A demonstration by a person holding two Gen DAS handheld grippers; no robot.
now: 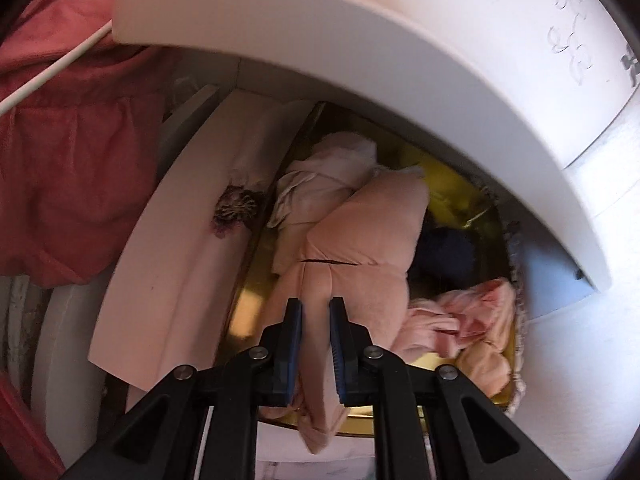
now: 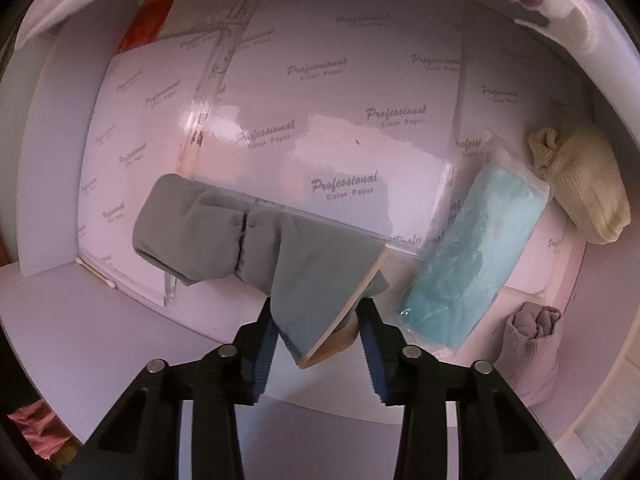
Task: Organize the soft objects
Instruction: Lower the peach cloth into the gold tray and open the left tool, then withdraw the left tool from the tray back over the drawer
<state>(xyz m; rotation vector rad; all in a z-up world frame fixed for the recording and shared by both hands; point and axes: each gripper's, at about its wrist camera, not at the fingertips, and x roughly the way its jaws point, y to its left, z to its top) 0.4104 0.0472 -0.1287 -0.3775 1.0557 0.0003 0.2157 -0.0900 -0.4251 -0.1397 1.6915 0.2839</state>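
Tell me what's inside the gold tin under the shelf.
The gold tin holds a peach cloth bundle, a pale pink bundle behind it, crumpled pink fabric, something dark blue and something yellow. Whatever lies beneath them is covered.

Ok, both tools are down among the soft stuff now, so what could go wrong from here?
1. The left tool pinches only a narrow fold of the pink bundle; lifted from the gold tray, it may unroll or slip.
2. The grey bundle sits between the right tool's pads, a stiff board edge sticking out of it; the pads could catch the board, not the cloth.
3. The blue packet lies close beside it and could get nudged.
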